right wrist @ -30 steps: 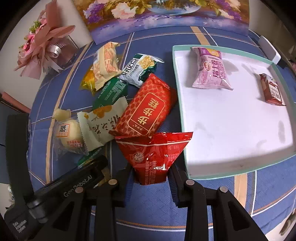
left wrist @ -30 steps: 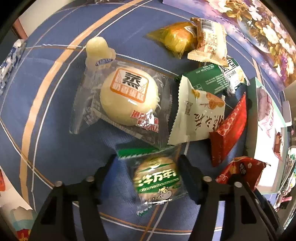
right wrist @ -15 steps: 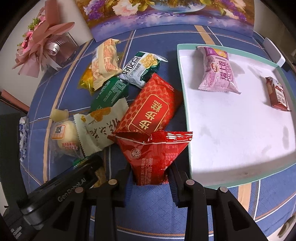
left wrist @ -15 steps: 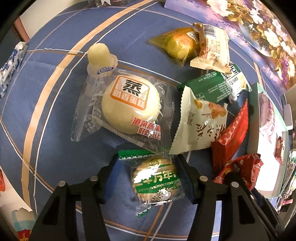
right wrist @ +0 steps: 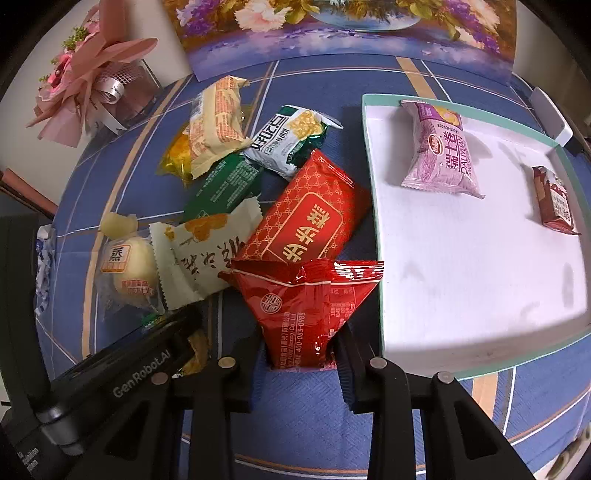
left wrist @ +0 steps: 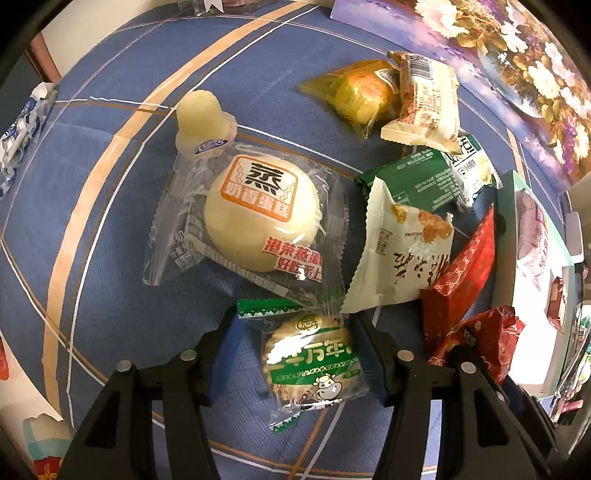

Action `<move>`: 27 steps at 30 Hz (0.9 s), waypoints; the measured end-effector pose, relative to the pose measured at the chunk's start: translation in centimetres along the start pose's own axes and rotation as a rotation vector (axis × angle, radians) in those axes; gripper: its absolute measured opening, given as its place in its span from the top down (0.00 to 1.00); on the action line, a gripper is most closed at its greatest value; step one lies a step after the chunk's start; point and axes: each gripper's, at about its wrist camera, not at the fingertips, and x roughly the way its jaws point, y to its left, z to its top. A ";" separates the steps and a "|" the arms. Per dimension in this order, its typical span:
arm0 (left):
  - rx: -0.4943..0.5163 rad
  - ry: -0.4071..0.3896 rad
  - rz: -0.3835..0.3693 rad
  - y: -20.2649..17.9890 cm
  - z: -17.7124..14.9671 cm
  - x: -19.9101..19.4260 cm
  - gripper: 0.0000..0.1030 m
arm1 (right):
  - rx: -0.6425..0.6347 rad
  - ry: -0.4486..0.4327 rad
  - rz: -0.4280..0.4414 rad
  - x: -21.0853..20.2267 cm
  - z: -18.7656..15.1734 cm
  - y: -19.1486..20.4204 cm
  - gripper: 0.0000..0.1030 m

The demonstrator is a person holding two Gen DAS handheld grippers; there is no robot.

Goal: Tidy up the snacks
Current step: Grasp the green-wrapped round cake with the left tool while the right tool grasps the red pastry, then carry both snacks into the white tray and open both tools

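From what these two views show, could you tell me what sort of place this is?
Probably a home table: a blue plaid tablecloth, a floral painting propped behind it, a pink ribbon bouquet, and wrapped snacks beside a tray.

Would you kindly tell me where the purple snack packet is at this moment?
In the right wrist view, the purple snack packet lies inside the white tray, near its far edge at upper right, with a small brown packet apart to its right.

Pink bouquet (right wrist: 88, 77) – flower painting (right wrist: 343, 33) behind – blue tablecloth (right wrist: 306, 417).
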 end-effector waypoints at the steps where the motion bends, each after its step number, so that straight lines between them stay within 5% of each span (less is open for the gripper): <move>1: 0.000 0.001 -0.004 0.1 0.0 -0.1 0.41 | 0.000 -0.001 0.000 -0.1 0.0 -0.1 0.67; 16: 0.010 -0.075 -0.058 1.1 -1.2 -4.0 0.41 | 0.022 -0.090 0.045 -4.2 -0.5 -0.7 0.67; 27: 0.004 -0.173 -0.066 2.3 -2.0 -7.6 0.41 | 0.161 -0.137 0.013 -5.9 0.2 -5.2 0.67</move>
